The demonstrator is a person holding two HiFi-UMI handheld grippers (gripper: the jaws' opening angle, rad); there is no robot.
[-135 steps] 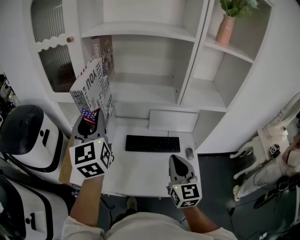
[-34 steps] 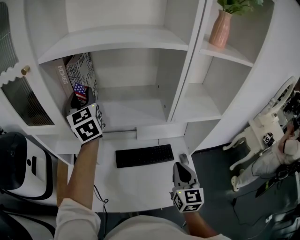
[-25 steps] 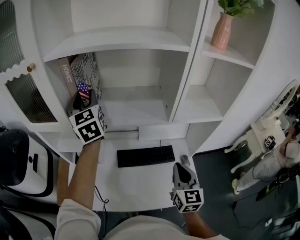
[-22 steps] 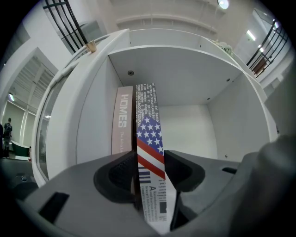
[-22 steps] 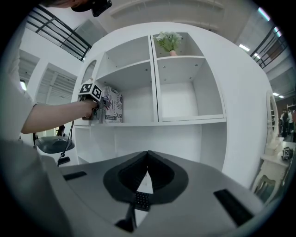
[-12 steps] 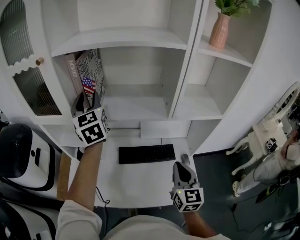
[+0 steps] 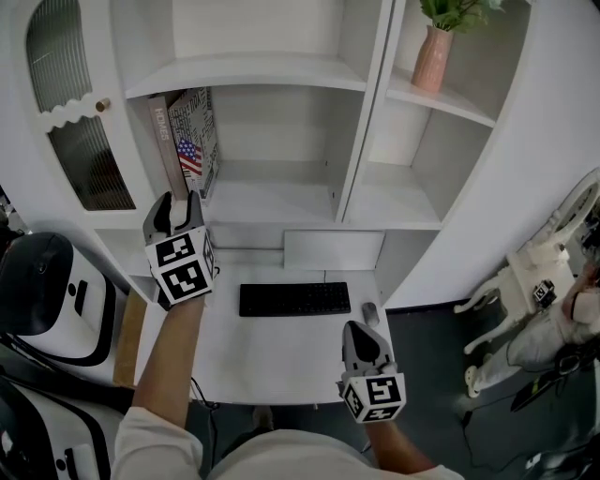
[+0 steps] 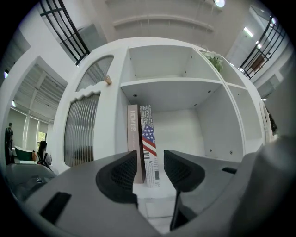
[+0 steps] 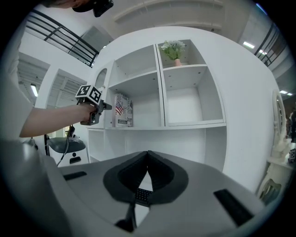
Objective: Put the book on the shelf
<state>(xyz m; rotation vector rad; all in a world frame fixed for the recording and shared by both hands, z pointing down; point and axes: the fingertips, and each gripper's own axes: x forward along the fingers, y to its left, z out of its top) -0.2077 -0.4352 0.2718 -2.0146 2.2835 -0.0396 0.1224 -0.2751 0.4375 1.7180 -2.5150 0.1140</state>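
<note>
Book [image 7: 195, 141], flag-printed, upright on white shelf [image 7: 274, 200]; left tongs [image 7: 177, 202] spread, right tongs [image 7: 357, 328] pressed together.

Bright, even, cool white light fills all three views. Ceiling lamps [image 8: 219, 3] glare at the top of the left gripper view. Soft shadows lie under the shelf [image 7: 244, 70] boards, upper centre of the head view. Both gripper views bow straight lines and go black in the corners; their near foreground is blurred.
</note>
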